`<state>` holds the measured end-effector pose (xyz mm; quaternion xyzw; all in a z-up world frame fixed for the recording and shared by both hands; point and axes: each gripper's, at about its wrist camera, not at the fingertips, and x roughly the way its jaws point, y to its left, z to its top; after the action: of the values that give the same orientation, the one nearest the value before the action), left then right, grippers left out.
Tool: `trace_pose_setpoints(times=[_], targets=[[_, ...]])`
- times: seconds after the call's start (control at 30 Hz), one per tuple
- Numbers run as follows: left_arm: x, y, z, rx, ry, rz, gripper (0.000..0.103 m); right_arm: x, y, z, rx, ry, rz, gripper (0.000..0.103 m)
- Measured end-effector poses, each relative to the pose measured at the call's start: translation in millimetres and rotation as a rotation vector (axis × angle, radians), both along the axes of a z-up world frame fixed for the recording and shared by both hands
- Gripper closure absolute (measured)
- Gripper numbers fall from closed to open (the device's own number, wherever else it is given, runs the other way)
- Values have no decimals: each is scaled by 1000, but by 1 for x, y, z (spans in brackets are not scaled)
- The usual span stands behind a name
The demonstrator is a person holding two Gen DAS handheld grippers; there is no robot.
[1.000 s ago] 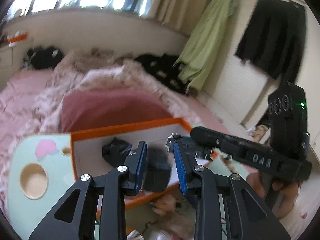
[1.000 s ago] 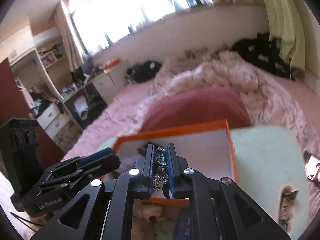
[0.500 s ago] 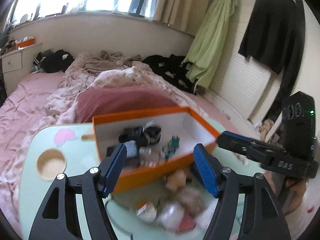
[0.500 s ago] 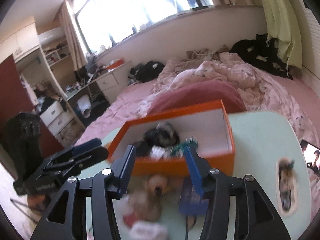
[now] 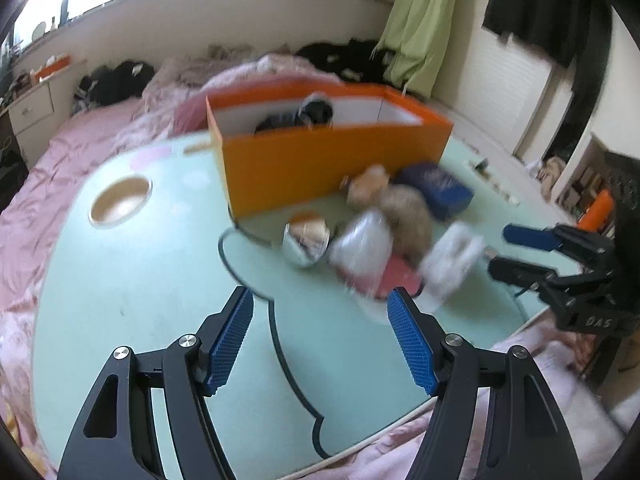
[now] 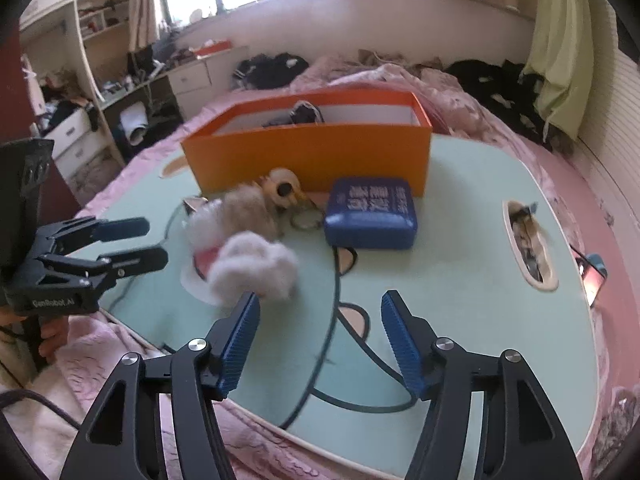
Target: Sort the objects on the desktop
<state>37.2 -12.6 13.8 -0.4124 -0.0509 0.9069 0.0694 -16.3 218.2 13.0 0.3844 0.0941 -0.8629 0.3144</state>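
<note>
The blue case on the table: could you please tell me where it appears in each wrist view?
Left wrist: blue case right of centre, blurred, by the orange box's right corner.
Right wrist: blue case at centre, before the same box's right end.
Shared landmark: the orange box.

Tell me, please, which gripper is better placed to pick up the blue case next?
Right. The right gripper, open and empty, faces the blue case more directly; from the left gripper, plush toys lie in between.

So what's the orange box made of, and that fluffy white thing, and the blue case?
Orange box: probably cardboard, with thin flat walls, matte orange outside and white inside. Fluffy white thing: looks like soft plush or fur, fuzzy-edged, though blurred. Blue case: seemingly smooth plastic or tin, with rounded corners and printed white characters.
</note>
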Motion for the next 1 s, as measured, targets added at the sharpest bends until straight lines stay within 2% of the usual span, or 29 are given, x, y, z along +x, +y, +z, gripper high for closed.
trace_pose_setpoints(times=[0.07,0.1,0.13,0.17,0.23,0.27,0.43,1.0], targets=[[-1,4,-5,-40,-6,7,32,-3,0,-8,24,-8,-29,37],[-1,7,-7,-63,-10,12,31,-1,0,-10,33,18,-44,35],[0,8,-8,-84,-6,17,27,-1,-2,-11,50,31,-53,30],[0,9,-10,-100,-4,23,23,1,-5,-13,70,51,-56,26],[-2,7,-13,-97,-12,29,1,4,-7,-17,73,83,-60,16],[-4,6,-14,-98,-21,32,0,4,-7,-18,67,91,-71,12],[-6,4,-14,-97,-7,27,0,0,-3,-22,58,105,-88,3],[-5,4,-14,-94,-4,26,0,0,-4,-22,55,108,-82,1]])
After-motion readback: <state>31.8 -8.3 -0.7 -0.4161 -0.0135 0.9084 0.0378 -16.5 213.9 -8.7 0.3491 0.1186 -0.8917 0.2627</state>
